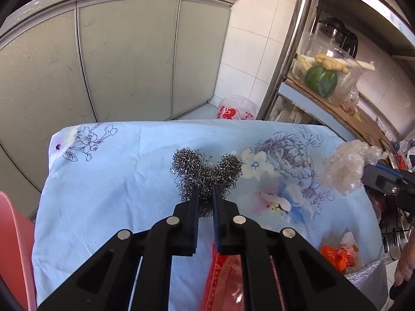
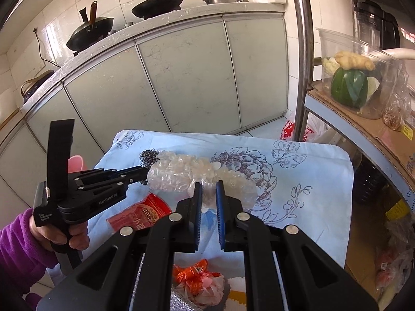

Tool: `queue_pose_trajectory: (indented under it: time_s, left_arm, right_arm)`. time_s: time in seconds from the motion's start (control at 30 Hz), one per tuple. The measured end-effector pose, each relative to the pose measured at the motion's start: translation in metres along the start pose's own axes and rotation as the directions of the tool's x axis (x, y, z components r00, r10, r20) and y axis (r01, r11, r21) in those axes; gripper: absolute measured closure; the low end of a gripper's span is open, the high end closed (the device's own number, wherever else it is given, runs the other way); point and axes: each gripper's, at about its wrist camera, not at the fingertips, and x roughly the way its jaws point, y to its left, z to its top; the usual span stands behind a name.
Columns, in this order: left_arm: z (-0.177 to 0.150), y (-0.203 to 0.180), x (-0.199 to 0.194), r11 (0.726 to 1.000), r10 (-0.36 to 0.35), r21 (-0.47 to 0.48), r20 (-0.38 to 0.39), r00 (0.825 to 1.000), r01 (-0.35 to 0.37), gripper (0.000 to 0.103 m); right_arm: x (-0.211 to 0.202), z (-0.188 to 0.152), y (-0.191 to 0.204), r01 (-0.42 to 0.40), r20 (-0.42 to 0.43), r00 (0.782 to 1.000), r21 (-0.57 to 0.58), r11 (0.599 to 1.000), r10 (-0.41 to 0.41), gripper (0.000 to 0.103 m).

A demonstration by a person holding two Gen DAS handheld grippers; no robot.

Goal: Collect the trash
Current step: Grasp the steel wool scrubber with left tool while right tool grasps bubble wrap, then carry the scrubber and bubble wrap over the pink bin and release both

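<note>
Two grips to mind, working across cloth (image 1: 116, 181).

On cloth's middle: keep left gripper (image 1: 205, 190) clamped on scourer (image 1: 228, 168), pinched low and near its centre, with two wire lobes bulging beyond the pads. Treat that bite as deep enough. Lift straight up off cloth, and slowly, to avoid snagging loose strands in the fabric and dragging cloth along. Avoid squeezing harder, for fear of popping springy wire out sideways.

On cloth's near part, just right of that gripper: leave red wrapper (image 2: 140, 215) for a later pass and swing clear of it.

Over cloth's right side: hold right gripper (image 2: 209, 185) closed on bubble wrap (image 2: 179, 173), gripped right of its middle, with the longer part sticking out leftward toward cloth's middle. Expect floppy, slippery plastic. Keep the wrist steady and move gently, so as not to shake it loose or brush it against the scourer.

At cloth's near edge, right of the wrapper: note orange crumple (image 2: 197, 280) lying on silver foil (image 2: 179, 304), both probably trash yet to collect.

No bin seen anywhere around cloth, so cannot tell where to carry either piece. Carry both low and well apart.
</note>
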Motion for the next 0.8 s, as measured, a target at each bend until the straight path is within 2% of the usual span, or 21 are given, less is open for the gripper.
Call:
queue_pose_trajectory:
  time_s: [0.47, 0.8]
  left_arm:
    - [-0.016, -0.002, -0.093, 1.000, 0.000, -0.012, 0.140, 0.990, 0.002, 0.095]
    - [-0.034, 0.017, -0.155, 0.997, 0.060, -0.054, 0.229, 0.972, -0.049, 0.095]
  right_arm:
    - [-0.022, -0.001, 0.030, -0.023, 0.035, 0.999, -0.043, 0.999, 0.025, 0.092]
    - [-0.033, -0.001, 0.075, -0.064, 0.059, 0.996, -0.107, 0.992, 0.071, 0.092]
